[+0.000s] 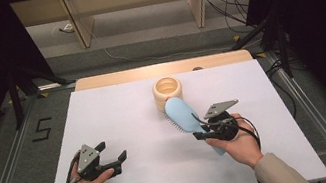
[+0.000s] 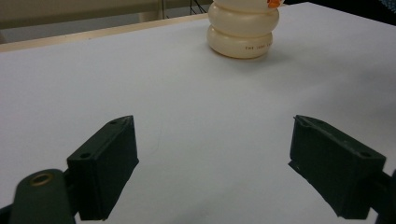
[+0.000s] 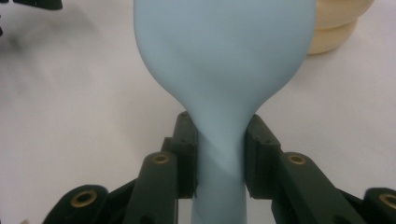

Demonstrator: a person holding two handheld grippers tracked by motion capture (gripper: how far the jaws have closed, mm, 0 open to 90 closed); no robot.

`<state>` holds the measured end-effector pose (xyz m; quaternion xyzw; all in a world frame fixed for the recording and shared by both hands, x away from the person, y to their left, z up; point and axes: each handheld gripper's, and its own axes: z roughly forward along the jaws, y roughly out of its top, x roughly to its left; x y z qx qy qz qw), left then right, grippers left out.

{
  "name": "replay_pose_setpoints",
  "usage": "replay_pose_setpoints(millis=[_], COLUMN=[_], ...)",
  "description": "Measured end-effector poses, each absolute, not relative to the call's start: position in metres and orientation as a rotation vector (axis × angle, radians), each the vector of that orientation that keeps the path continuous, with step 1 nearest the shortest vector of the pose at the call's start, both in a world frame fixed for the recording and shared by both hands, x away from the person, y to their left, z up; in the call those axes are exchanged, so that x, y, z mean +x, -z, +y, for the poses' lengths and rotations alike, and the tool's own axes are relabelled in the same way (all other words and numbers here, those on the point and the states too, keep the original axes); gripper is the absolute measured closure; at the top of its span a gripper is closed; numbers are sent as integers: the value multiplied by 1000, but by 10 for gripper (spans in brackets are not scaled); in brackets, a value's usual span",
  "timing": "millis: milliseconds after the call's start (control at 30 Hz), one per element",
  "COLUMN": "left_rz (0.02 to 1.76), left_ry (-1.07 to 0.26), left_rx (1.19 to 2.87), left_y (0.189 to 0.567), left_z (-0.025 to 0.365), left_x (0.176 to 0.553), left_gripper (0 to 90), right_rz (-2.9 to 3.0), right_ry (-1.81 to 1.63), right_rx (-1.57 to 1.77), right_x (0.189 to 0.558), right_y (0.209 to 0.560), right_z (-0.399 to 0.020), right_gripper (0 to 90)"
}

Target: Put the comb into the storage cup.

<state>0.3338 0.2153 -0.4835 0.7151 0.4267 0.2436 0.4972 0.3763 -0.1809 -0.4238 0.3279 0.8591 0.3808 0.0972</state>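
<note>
Light-blue hairbrush (image 1: 183, 114), right of the white table's (image 1: 121, 124) middle, clamped at its handle neck by the right gripper (image 3: 219, 156). Long axis runs from the near-right edge toward the far edge; head beside the cream ringed holder (image 1: 167, 90), bristles leftward. Pickup appears done; placement in the holder probably remains. Left gripper (image 1: 110, 157) rests wide and empty near the near-left corner.
</note>
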Motion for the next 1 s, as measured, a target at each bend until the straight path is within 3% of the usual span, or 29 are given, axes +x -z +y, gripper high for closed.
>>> replay_pose_setpoints(millis=[1000], left_rz=[979], left_ry=[-547], left_rx=[1742], left_y=[476], left_z=[194], left_x=[328], left_gripper=[152], right_rz=[2398], right_ry=[-1301], right_rx=[1049], right_x=[376], right_y=[429], right_z=[-162], right_gripper=[702])
